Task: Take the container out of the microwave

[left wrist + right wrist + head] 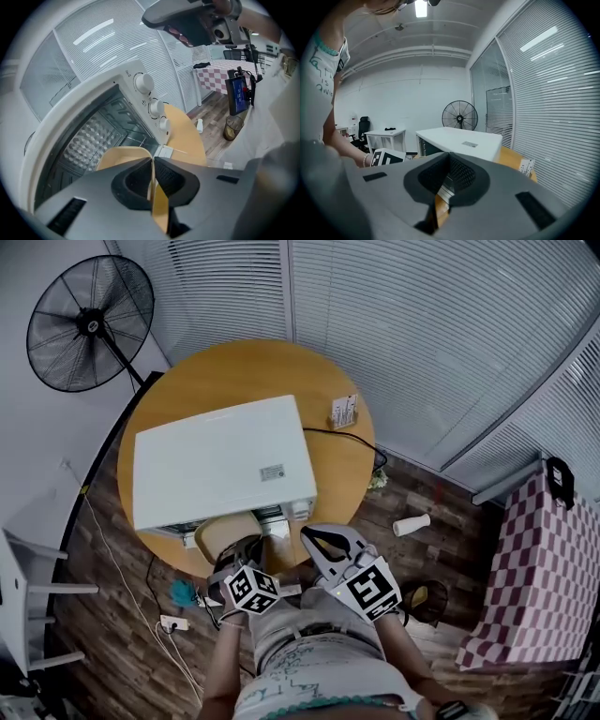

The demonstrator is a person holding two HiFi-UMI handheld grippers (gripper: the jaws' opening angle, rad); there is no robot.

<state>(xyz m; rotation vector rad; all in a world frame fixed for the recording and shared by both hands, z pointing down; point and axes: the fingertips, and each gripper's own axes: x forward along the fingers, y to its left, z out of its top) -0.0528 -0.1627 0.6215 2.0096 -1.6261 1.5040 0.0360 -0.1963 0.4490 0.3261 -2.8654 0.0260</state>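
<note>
Left gripper view: left gripper (152, 182) pinches container's (123, 157) rim, right gripper (449, 179) closed, empty; one-sided hold may tip it.

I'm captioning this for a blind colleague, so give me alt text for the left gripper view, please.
The left gripper is clamped on the wall of a tan container at the open front of a white microwave. Its three knobs and a wooden table show to the right.

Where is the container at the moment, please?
In the head view, the container is at the microwave's open front, above the near edge of the round table, with its rim clamped in the left gripper's jaws.
</note>
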